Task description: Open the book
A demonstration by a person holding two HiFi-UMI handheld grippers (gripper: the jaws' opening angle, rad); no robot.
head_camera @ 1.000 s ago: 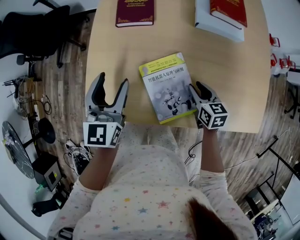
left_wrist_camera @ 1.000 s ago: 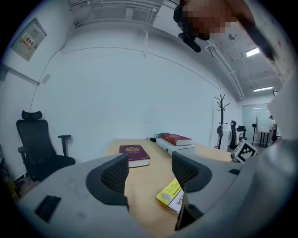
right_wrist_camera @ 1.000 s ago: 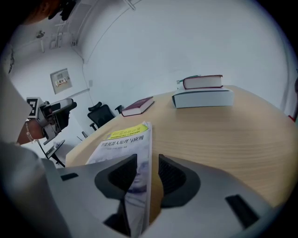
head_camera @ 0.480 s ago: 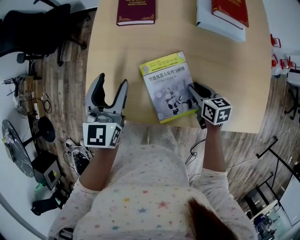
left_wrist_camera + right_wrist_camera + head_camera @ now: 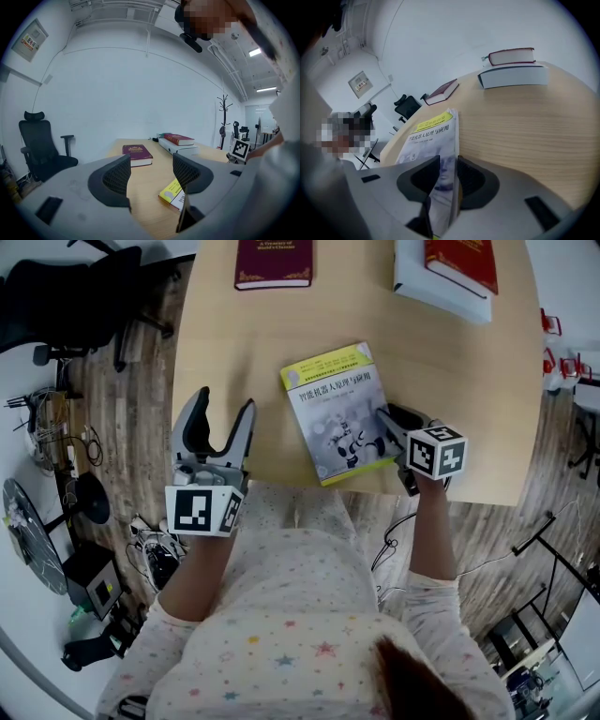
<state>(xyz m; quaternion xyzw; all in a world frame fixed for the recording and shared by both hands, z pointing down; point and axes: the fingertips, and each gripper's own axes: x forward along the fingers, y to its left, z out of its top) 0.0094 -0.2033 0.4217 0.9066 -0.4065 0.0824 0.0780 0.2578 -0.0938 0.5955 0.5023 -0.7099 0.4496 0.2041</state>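
Book point(image 5: 339, 413): closed, cover up, flat on the table point(image 5: 469, 381), with its near short edge close to the table's near edge.
Left gripper point(image 5: 225, 401): jaws wide apart with nothing between them; it hovers over bare tabletop, well apart from the book's left side.
Left long edge: probably the spine, since the left gripper view shows a printed side point(image 5: 177, 194) facing that gripper.
Long axis: runs away from the person, tilted slightly, so the two long edges face the two grippers.
Right gripper point(image 5: 387, 420): the nearer tool. Its jaws are drawn narrow over the right long edge near the person's end point(image 5: 446, 176), one pad on the cover, the other beside or under the edge. Whether it holds only the cover or more pages, I cannot tell.
Key relation: the grip is on the free edge opposite the spine, so I judge the cover must swing up and leftward.
Room: bare wood left of the book looks enough for the cover to land; the maroon book point(image 5: 272, 263) and red book point(image 5: 457, 261) lie far back, clear.
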